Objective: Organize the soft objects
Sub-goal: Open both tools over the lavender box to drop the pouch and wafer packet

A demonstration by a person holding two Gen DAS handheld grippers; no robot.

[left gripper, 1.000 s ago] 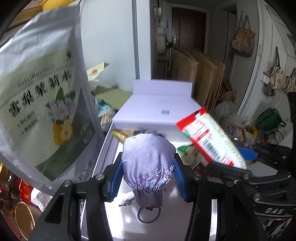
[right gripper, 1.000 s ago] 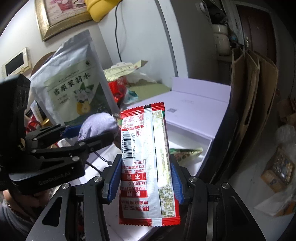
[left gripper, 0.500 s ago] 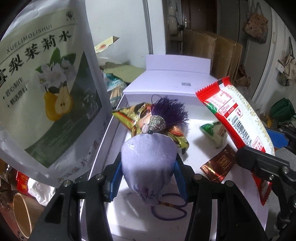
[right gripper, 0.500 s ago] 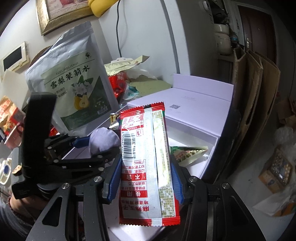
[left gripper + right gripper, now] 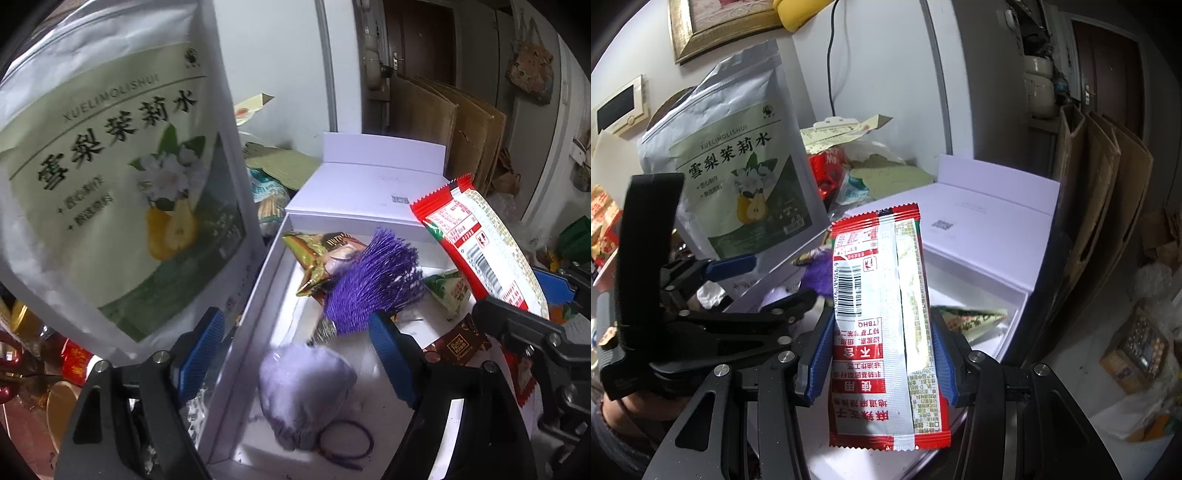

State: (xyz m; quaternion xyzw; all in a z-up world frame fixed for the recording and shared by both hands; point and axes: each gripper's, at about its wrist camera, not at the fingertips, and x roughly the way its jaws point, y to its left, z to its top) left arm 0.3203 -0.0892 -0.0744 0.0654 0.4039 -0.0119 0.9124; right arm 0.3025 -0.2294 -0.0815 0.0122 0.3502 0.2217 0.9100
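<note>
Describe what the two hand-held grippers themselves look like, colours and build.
Both match: the left hand-held gripper and right hand-held gripper have black angular linkage arms joined by silver round bolts, ending in blue ribbed finger pads. Seen from the right wrist, the left one's body is a blocky black housing.

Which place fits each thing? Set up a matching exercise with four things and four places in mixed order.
Things:
1. lilac fabric pouch
2. red and white snack packet
3. purple fringed tassel
4. green-labelled white pear pouch bag

Places:
A. standing outside the white box
B. lying between the opening left claw's pads
C. clamped in the right claw
D. deeper in the box

Pairs: 1-B, 2-C, 3-D, 4-A
</note>
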